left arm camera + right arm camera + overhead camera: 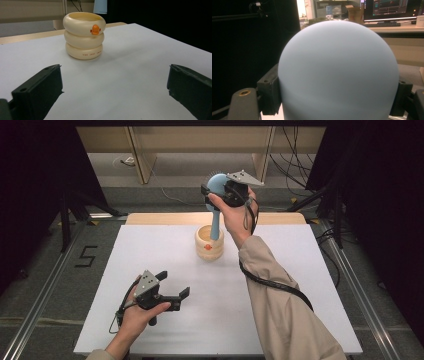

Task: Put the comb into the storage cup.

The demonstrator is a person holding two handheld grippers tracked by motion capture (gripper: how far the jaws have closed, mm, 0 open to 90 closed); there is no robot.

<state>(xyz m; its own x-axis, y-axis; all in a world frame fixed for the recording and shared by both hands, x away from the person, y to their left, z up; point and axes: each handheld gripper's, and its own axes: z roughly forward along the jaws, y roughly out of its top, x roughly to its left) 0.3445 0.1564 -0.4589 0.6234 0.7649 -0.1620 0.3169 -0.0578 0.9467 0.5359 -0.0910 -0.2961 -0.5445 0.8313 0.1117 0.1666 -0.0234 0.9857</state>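
Jaws on my left tool stand wide with nothing between them, low over the white bench. Ahead of it sits the cream ringed cup with its orange beak. My right tool grips the blue brush by its round head — handle hanging down into the cup.

Lab or recording studio setup: white table flanked by black curtains, metal floor rails, a "5" floor mark, loose cables; lit monitor and cardboard box on a desk behind.
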